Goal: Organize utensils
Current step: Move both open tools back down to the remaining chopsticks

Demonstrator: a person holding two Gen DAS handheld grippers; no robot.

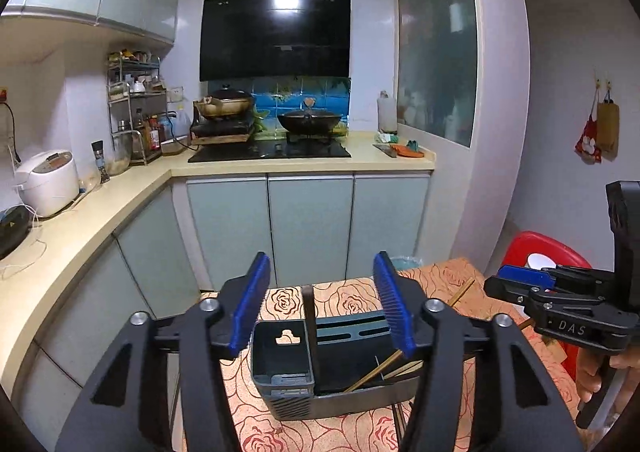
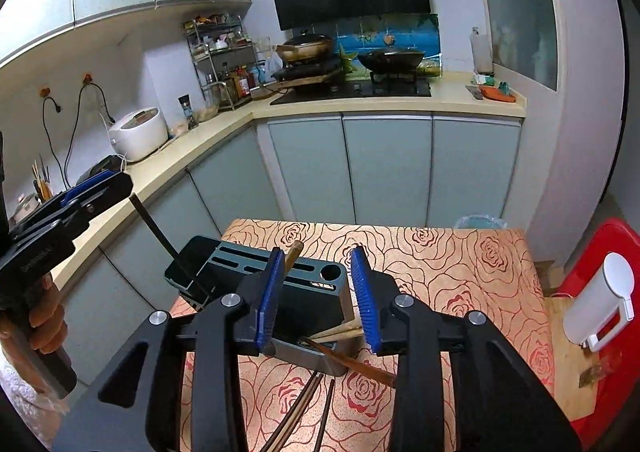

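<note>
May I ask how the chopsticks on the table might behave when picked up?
Chopsticks look thin and rigid, so probably light and stiff. Lying flat on the cloth, they may be hard to pinch and could roll.

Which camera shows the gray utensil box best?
The right wrist view. It looks down on the utensil box, so you see its top with the long slots and the round hole. The left wrist view sees the box from one end, looking into its compartments, with its right side partly blocked.

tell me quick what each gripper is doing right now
left gripper: open, with the dark chopstick standing between its fingers, not gripped
right gripper: open, holding nothing
</note>
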